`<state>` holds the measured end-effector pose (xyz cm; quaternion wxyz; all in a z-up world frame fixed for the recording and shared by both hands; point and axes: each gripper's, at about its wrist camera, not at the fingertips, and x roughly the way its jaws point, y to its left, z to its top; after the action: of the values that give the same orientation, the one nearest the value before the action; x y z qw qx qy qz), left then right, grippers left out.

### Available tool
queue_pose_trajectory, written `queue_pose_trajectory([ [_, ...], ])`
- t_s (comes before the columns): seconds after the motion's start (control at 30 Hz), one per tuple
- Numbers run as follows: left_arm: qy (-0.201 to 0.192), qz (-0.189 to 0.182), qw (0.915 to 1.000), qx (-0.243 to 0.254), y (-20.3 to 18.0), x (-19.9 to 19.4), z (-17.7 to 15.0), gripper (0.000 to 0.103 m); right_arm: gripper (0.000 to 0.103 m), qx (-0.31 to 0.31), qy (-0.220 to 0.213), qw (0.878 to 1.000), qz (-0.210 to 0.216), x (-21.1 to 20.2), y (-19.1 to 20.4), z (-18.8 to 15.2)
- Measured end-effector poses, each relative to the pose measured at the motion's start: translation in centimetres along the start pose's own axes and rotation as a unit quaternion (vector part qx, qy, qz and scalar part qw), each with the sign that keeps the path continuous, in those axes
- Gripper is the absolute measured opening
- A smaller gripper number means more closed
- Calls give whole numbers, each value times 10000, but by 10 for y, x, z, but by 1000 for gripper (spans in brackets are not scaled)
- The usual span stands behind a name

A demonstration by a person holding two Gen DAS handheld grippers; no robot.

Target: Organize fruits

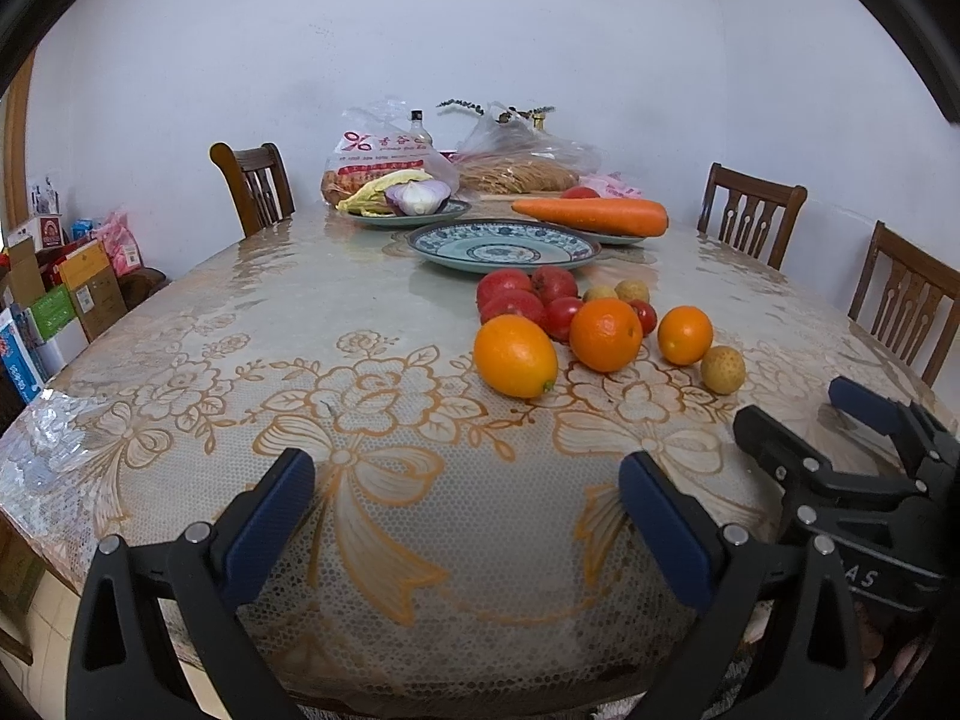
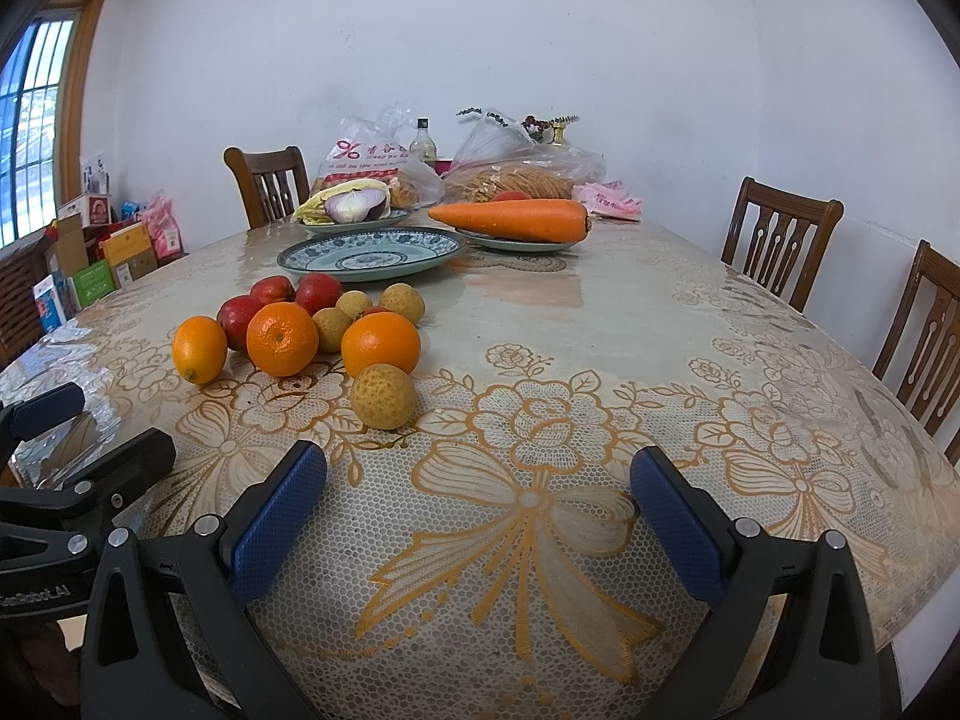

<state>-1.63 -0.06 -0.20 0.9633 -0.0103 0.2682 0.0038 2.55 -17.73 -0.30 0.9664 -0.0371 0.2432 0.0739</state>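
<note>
- The left hand-held gripper (image 1: 467, 516) is hovering over the near edge of the counter (image 1: 336, 312), its blue-padded fingers spread wide apart and gripping nothing.
- The right hand-held gripper (image 2: 479, 510) is hovering beside it over the same floral cloth, its fingers likewise standing apart with nothing between them (each tool is showing at the edge of the other's view).
- The fruits are lying in a loose cluster on the counter, ahead of both grippers and in front of the empty blue-patterned plate (image 1: 503, 245).
- Three oranges are sitting at the front of the cluster: an oval orange (image 1: 515, 355), a middle orange (image 1: 605, 333) and a smaller orange (image 1: 684, 335).
- A pale yellow fruit (image 2: 383, 396) is resting nearest the right gripper, just in front of the smaller orange.
- The red fruits (image 1: 522, 294) are bunching up behind the oranges, touching one another, with more pale yellow ones (image 2: 402, 302) mixed in.
- A carrot (image 1: 591, 215) is lying across a plate behind the empty one, and a halved onion (image 1: 418, 197) is sitting with leafy greens on another plate.
- Plastic bags (image 1: 384, 156) are standing at the far end, and wooden chairs (image 2: 779, 240) are flanking the counter.
</note>
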Motion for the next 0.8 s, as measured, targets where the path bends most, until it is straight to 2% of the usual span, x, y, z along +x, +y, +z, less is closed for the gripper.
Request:
queue_pose_trajectory([
  [0.1,-100,-75,9999,-9,1,-7,-6,103,103,1,-26,10000,7,0,0,1],
  [0.2,-143,-357,9992,89,-3,-17,-10,103,103,-2,-55,10000,25,-1,0,-2],
  [0.4,-305,-198,9991,226,-6,-30,1,103,103,7,-96,9999,36,-1,-1,-4],
  [0.5,-451,-416,9978,231,-3,-39,13,103,103,12,-121,9999,48,0,-1,-4],
  [0.67,-253,-194,9982,514,-7,-26,32,103,103,9,-154,9999,50,-1,-1,-6],
  [0.8,19,-205,9985,500,-2,-2,46,103,103,9,-189,9998,65,-2,0,-8],
])
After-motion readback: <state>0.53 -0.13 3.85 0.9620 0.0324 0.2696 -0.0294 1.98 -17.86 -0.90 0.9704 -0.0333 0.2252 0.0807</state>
